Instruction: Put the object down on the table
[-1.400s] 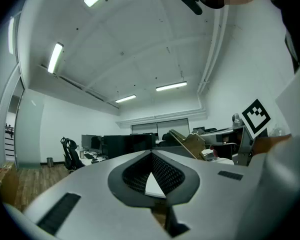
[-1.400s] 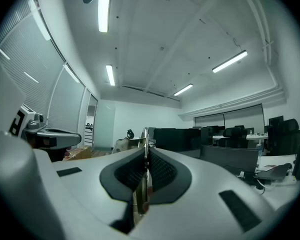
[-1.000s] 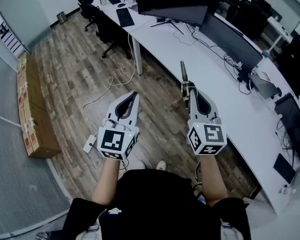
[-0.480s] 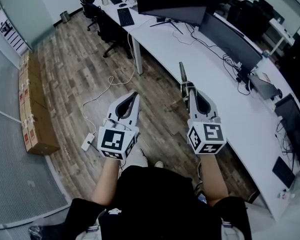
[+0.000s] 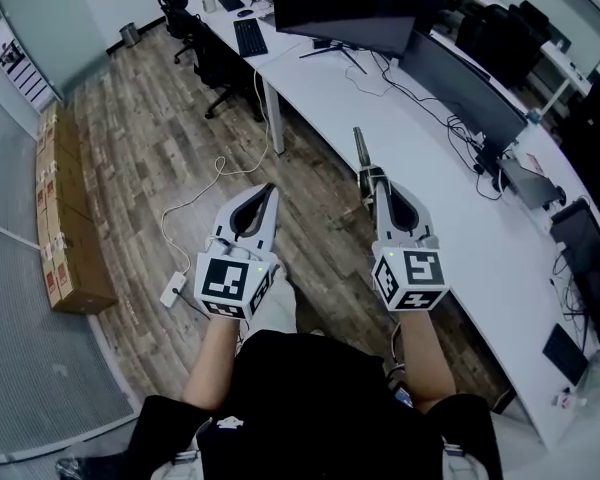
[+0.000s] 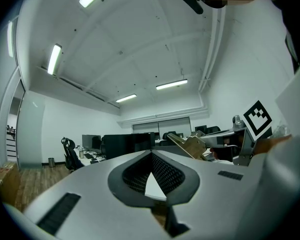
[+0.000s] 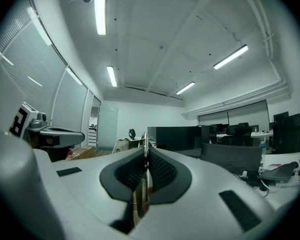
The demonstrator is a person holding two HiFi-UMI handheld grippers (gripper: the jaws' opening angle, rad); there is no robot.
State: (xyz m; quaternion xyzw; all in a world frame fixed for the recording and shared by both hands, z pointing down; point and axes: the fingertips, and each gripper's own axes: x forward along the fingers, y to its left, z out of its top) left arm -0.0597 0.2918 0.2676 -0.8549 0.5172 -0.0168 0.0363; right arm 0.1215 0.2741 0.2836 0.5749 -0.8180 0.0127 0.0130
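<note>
My right gripper [image 5: 378, 184] is shut on a thin flat tan piece [image 5: 361, 151] that pokes out past its tips, held in the air over the floor beside the long white table [image 5: 430, 178]. In the right gripper view the piece [image 7: 146, 140] shows edge-on between the pressed jaws of the right gripper [image 7: 145, 153]. In the left gripper view it [image 6: 190, 145] shows as a tan slab to the right. My left gripper [image 5: 269, 192] hangs level with it on the left, jaws together and empty. Its tips [image 6: 151, 154] meet with nothing between them.
Dark monitors [image 5: 345, 6] and cables stand along the table, with a keyboard [image 5: 250, 34] further back. Office chairs [image 5: 202, 46] sit by the table. Cardboard boxes [image 5: 65, 253] line the left wall. A power strip [image 5: 172, 289] and its cable lie on the wooden floor.
The right gripper with the tan piece has drifted slightly up and left in the head view. The left gripper has kept its place. The floor and the feet below have shifted.
</note>
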